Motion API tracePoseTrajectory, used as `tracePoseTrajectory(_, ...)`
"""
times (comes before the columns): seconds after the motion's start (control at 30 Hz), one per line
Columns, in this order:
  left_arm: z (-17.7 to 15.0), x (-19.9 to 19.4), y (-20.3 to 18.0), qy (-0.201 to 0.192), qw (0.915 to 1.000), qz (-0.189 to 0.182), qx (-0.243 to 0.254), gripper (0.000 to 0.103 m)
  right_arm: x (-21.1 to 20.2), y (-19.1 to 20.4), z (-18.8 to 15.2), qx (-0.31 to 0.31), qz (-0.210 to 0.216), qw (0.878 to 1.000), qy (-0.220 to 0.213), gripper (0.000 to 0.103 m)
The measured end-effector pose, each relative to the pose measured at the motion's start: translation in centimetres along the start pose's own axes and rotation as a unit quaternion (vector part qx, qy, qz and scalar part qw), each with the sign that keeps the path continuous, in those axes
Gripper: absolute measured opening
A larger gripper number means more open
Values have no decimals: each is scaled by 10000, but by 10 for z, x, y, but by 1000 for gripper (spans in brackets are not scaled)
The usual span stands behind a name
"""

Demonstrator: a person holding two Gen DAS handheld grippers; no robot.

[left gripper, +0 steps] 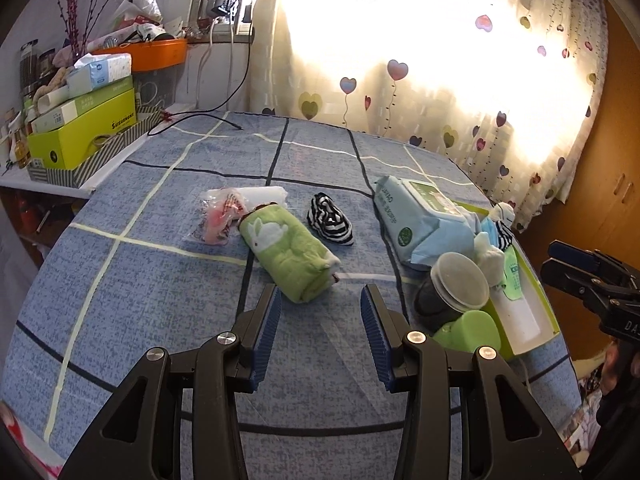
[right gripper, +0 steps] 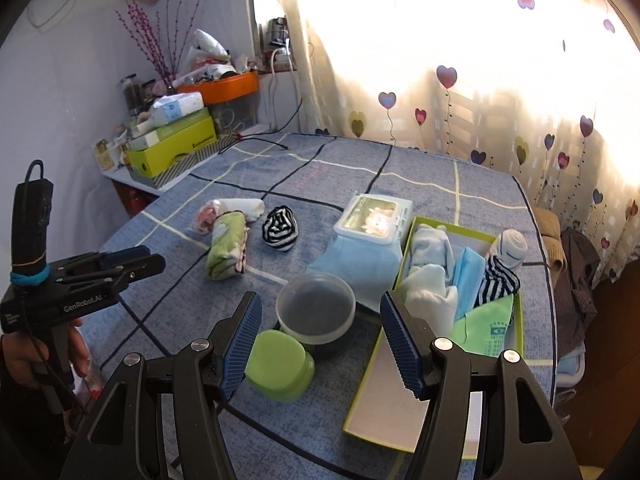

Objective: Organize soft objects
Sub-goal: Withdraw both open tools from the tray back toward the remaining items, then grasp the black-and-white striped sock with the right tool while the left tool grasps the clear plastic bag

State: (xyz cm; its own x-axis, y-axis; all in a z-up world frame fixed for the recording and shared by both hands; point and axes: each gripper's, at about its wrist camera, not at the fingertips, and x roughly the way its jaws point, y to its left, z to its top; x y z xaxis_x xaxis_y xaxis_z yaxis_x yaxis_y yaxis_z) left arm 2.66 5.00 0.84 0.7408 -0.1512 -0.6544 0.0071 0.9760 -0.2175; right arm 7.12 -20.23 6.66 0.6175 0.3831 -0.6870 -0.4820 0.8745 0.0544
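A rolled green towel [left gripper: 290, 258] with a white rabbit lies on the blue checked cloth [left gripper: 160, 280], just beyond my open, empty left gripper [left gripper: 320, 300]. It also shows in the right wrist view [right gripper: 227, 246]. A striped black-and-white sock ball [left gripper: 330, 220] [right gripper: 280, 228] lies beside it. A white roll and pink packet [left gripper: 228, 212] lie behind. A green-rimmed box [right gripper: 384, 396] holds pale blue and striped socks [right gripper: 432, 276]. My right gripper [right gripper: 320, 312] is open and empty above the lidded tub [right gripper: 316, 308].
A blue wipes pack [right gripper: 368, 240] leans by the box. A green soap case [right gripper: 280, 364] sits near the tub. Green boxes and clutter [left gripper: 80, 120] stand on the shelf at left. A heart-print curtain [left gripper: 440, 80] hangs behind.
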Motion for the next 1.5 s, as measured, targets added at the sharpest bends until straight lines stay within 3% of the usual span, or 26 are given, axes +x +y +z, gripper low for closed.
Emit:
tracePoseTrajectory(0.27, 9, 22, 20, 179, 9995, -1, -278, 43, 29, 17, 22, -242, 125, 9995, 134, 62)
tracePoseTrajectory(0.5, 19, 39, 29, 309, 9982, -219, -471, 43, 49, 23, 38, -376, 224, 9987, 268, 62)
tracePoseTrajectory(0.87, 24, 47, 51, 202, 9969, -174, -737, 43, 95, 44, 70, -677, 430, 9952, 567, 62)
tracePoseTrajectory(1.23, 21, 61, 72, 51, 9942, -320, -1024, 43, 157, 61, 97, -856, 488, 9876, 1225, 62)
tracePoseTrajectory(1.5, 23, 63, 78, -96, 9927, -505, -1092, 43, 221, 64, 107, -867, 523, 9738, 2036, 62)
